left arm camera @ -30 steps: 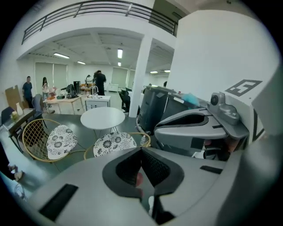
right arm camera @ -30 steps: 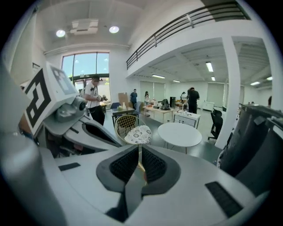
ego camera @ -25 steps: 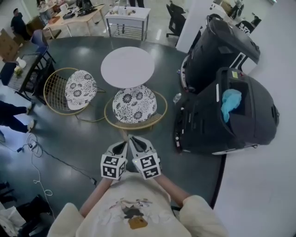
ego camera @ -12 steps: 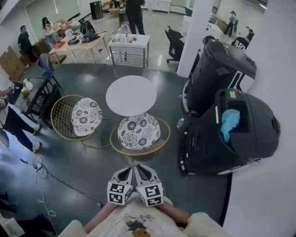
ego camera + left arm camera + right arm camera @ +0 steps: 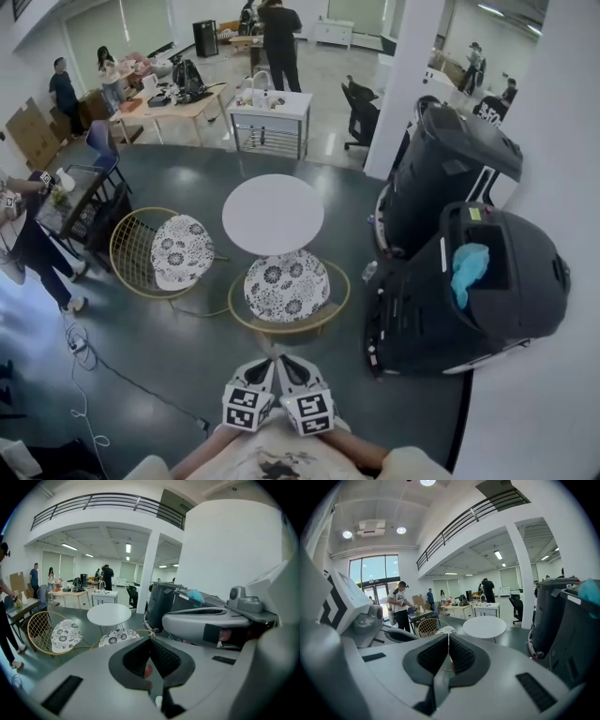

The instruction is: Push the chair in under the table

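Note:
A gold wire chair with a floral cushion stands on the dark floor, its far edge at the rim of a round white table. The table and the chair also show past the left jaws. Both grippers are held close to my body, side by side, a short way in front of the chair and apart from it. My left gripper is shut with nothing in it. My right gripper has just been closing and is now shut, empty too. In the right gripper view the table shows beyond the closed jaws.
A second floral wire chair stands left of the table. Two big black machines crowd the right side, with a bottle on the floor beside them. A cable trails at the left near a person. Desks and people fill the back.
The head view has lifted, so the chair and table sit lower in the picture and more of the room shows. Both grippers have drawn back toward my body. The chair stands as before.

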